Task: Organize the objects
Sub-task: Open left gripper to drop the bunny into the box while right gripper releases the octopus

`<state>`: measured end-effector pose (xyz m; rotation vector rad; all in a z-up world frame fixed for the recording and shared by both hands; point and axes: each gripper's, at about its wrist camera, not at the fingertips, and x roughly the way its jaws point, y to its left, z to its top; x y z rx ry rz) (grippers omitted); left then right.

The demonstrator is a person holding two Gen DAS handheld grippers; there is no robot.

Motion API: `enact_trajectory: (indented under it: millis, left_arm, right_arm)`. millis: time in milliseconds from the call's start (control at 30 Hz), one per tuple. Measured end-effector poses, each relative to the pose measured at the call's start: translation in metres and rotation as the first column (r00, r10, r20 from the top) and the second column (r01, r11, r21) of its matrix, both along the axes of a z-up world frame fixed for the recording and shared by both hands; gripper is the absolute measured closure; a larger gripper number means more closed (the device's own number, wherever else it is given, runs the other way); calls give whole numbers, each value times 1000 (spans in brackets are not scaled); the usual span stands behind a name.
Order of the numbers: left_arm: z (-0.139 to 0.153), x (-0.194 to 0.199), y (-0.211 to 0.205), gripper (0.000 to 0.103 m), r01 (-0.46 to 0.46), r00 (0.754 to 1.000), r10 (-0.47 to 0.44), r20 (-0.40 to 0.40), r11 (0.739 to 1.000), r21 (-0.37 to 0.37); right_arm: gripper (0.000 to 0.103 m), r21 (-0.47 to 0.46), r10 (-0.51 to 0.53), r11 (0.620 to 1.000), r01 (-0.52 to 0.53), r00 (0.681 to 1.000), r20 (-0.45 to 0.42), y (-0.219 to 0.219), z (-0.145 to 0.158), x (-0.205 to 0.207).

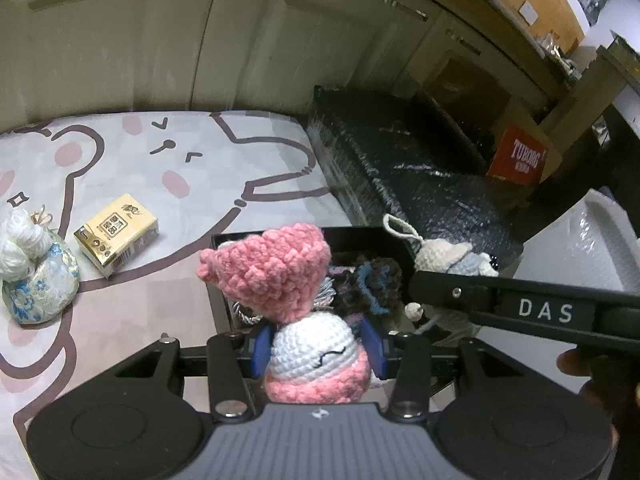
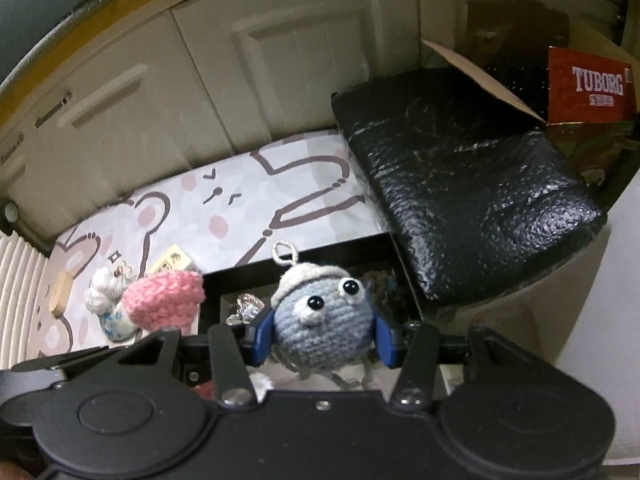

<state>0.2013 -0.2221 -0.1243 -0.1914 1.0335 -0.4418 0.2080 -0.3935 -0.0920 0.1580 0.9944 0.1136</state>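
Note:
My left gripper (image 1: 318, 350) is shut on a crocheted doll with a white face and a pink pointed hat (image 1: 316, 354), held above the near edge of an open black box (image 1: 360, 234). The box holds dark yarn items (image 1: 368, 280) and a silvery tassel. My right gripper (image 2: 322, 338) is shut on a grey-blue crocheted mouse (image 2: 324, 328) with a cream cap and a hanging loop, also over the black box (image 2: 304, 266). In the left wrist view the mouse (image 1: 456, 260) and the right gripper's arm (image 1: 540, 308) show at right. The pink hat (image 2: 164, 298) shows at left in the right wrist view.
On the cartoon bear mat (image 1: 160, 168) lie a yellow tissue pack (image 1: 118, 234) and a blue floral pouch with a white yarn item (image 1: 38, 276). A black bubble-wrapped block (image 1: 404, 168) sits right of the box, a red Tuborg carton (image 1: 520, 160) behind it. Cream cabinet doors (image 1: 160, 40) stand behind.

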Motion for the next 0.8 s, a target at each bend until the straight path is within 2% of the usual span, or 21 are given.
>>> enact_trajectory:
  millis: [67, 200, 400, 633, 667, 700, 733, 800]
  left_arm:
    - [-3, 0, -1, 52, 5, 1000, -5, -8, 1000, 12]
    - [-1, -4, -5, 38, 32, 999, -33, 10, 998, 59]
    - [5, -8, -9, 37, 58, 998, -61, 26, 994, 98]
    - [0, -9, -9, 37, 62, 998, -55, -40, 978, 199]
    - [-1, -8, -9, 37, 63, 997, -55, -46, 976, 210]
    - [-2, -8, -9, 37, 64, 997, -54, -52, 974, 219]
    - [-2, -8, -8, 37, 63, 997, -52, -58, 972, 225]
    - [-3, -8, -7, 36, 63, 997, -49, -65, 971, 230]
  right_arm:
    - [52, 5, 4, 1000, -4, 1000, -11, 0, -3, 0]
    - [52, -7, 14, 1000, -14, 999, -35, 2, -8, 1]
    - [52, -17, 26, 999, -27, 998, -60, 5, -12, 2]
    - [49, -19, 50, 998, -53, 993, -103, 9, -19, 3]
    - [38, -19, 57, 998, -60, 992, -117, 10, -21, 3]
    - [23, -24, 64, 997, -68, 989, -130, 12, -23, 3]
    - [18, -35, 66, 997, -72, 989, -135, 14, -23, 3]
    - [17, -63, 63, 995, -71, 989, -131, 17, -22, 2]
